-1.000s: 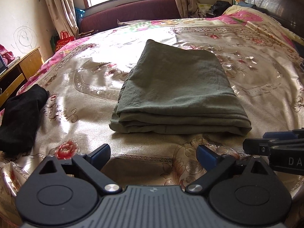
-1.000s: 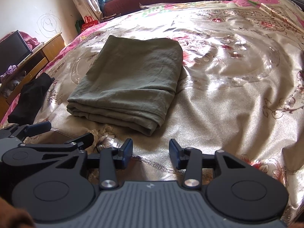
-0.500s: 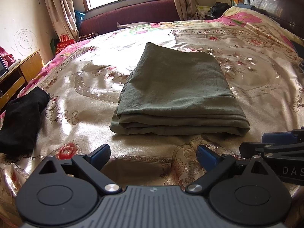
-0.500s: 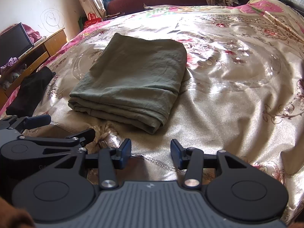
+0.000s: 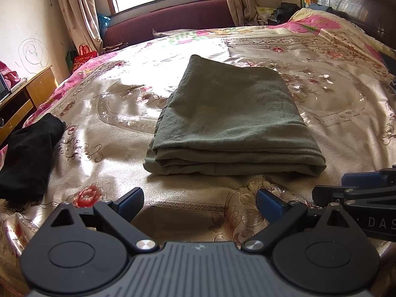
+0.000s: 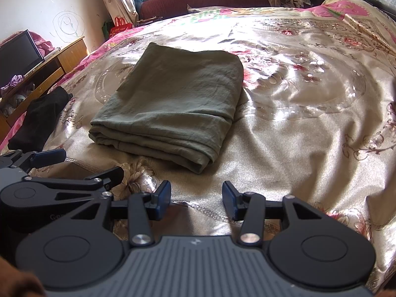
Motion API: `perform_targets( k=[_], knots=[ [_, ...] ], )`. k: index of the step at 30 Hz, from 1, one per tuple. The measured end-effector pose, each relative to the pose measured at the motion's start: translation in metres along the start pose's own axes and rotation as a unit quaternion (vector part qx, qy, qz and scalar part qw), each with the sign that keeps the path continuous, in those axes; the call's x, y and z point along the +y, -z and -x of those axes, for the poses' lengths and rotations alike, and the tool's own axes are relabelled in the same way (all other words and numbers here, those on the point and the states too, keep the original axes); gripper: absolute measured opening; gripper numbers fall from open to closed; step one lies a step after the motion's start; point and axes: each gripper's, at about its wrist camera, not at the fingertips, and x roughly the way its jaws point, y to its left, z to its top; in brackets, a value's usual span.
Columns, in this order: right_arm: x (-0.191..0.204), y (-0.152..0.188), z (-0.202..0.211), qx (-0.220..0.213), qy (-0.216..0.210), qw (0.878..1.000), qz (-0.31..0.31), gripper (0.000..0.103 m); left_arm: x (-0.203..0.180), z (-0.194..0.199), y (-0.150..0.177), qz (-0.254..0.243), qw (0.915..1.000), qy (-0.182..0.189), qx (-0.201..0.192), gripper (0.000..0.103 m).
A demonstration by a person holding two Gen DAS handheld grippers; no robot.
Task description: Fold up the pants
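Olive-green pants (image 5: 230, 121) (image 6: 173, 106) lie folded into a thick rectangle on the floral bedspread (image 5: 99, 113) (image 6: 297, 128), layered edges facing me. My left gripper (image 5: 199, 201) hovers short of the near edge, open wide, nothing between its blue pads. My right gripper (image 6: 196, 199) hangs just right of it, open at a narrower gap and holding nothing. Each gripper shows at the edge of the other's view: the right gripper (image 5: 356, 185) and the left gripper (image 6: 74, 165). Neither touches the pants.
A black garment (image 5: 27, 158) (image 6: 39, 121) lies at the bed's left edge. Left of the bed stands a wooden cabinet (image 6: 49, 71) with a dark screen (image 6: 17, 57). A maroon sofa (image 5: 168, 23) and curtains sit under the window; a dark headboard (image 5: 358, 2) is far right.
Both views have tipped slightly upward, showing more of the window and far wall. The pants lie as before and both grippers stay open and in place.
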Motion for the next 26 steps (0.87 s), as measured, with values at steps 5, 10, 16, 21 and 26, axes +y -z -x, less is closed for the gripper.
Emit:
perform_targets(
  k=[5, 10, 16, 21, 26],
  knots=[
    [-0.0003, 0.0006, -0.0001, 0.000, -0.001, 1.000, 0.000, 0.048, 0.0003, 0.0005, 0.0003, 0.001, 1.0000, 0.000, -0.001, 0.103],
    [-0.0002, 0.0009, -0.0004, 0.000, -0.001, 1.000, 0.001, 0.048, 0.0002, 0.0003, 0.0007, 0.000, 1.0000, -0.002, -0.002, 0.103],
    [-0.0002, 0.0009, -0.0005, 0.000, -0.001, 1.000, 0.000, 0.048, 0.0002, 0.0004, 0.0006, 0.000, 1.0000, -0.002, -0.003, 0.103],
    [0.0000, 0.0010, -0.0005, -0.001, 0.000, 1.000, 0.001, 0.048, -0.0003, 0.0004, 0.0013, -0.002, 1.0000, -0.006, -0.005, 0.103],
    [-0.0004, 0.0011, -0.0007, 0.000, 0.000, 1.000, 0.001, 0.048, -0.0008, 0.0010, 0.0015, -0.002, 1.0000, -0.008, -0.005, 0.103]
  ],
)
